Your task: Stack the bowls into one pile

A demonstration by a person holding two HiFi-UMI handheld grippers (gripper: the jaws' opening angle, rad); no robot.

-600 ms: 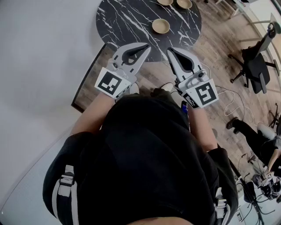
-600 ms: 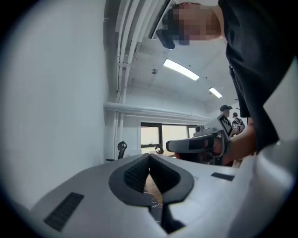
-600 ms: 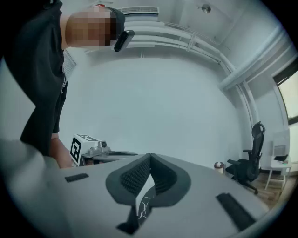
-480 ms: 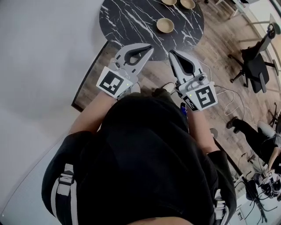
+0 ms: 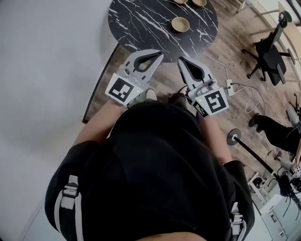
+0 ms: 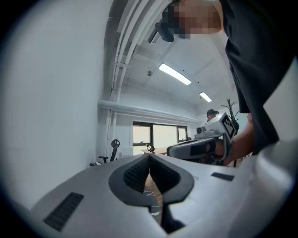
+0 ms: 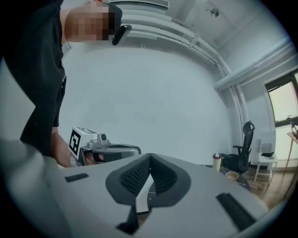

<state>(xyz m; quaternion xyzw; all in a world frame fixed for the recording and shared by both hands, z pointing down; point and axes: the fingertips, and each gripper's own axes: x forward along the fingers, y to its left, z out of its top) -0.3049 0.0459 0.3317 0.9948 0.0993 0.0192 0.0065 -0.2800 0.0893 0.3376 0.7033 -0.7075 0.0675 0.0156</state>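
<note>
We hold our left gripper (image 5: pixel 161 52) and right gripper (image 5: pixel 179 60) side by side, just short of the table's (image 5: pixel 141 23) near edge, both with jaws closed together on nothing. One bowl (image 5: pixel 180 24) sits toward the table's right edge; two more bowls (image 5: pixel 198 2) lie at its far edge.

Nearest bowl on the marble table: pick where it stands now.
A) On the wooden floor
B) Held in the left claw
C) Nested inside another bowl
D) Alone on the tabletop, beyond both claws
D: the nearest bowl sits by itself on the table, while the left claw and right claw are shut and empty, nearer the person.
</note>
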